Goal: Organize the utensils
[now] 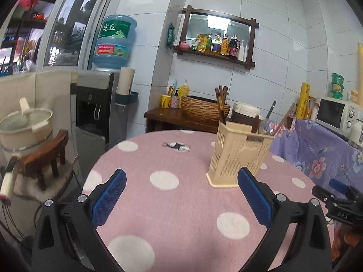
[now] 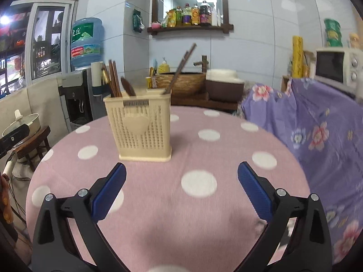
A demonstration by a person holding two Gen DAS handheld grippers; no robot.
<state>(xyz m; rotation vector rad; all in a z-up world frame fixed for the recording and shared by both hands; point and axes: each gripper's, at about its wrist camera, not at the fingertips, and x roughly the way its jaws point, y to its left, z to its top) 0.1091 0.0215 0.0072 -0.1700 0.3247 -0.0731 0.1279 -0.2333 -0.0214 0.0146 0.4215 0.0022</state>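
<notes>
- On pink dotted tablecloth, toward far half of round table: cream perforated utensil caddy, upright, flat on its base. Seems parked mid-table so both grippers reach it from near edge.
- Inside caddy: dark wooden chopsticks bunched in left compartment as right cam sees it, dark spoon-like handle beside them, thin sticks leaning out of right end, tips well above rim. Sorted by type, apparently; exact dividers not visible.
- In left cam, also a metal-handled utensil standing in caddy w/ the rest. All handles/ends up, prob. for easy pick-out later.
- No loose utensils seen on cloth in either view; only a small dark printed patch left of caddy. Judgement: sorting looks done or nearly so.
- Right gripper: blue pads spread wide, nothing between, nothing held. Aimed at cloth just short of caddy, not touching it.
- Left gripper: same, fingers fully apart, empty; caddy's near corner sits just past right pad, apart from it.
- Both wide & empty, low over near edge: reads as hands-off, caddy left to stand alone.
- Outward: purple floral cover right of table, microwave on it; wicker basin on wooden stand behind; water dispenser w/ blue bottle far left; bottle shelf on tiled wall.
</notes>
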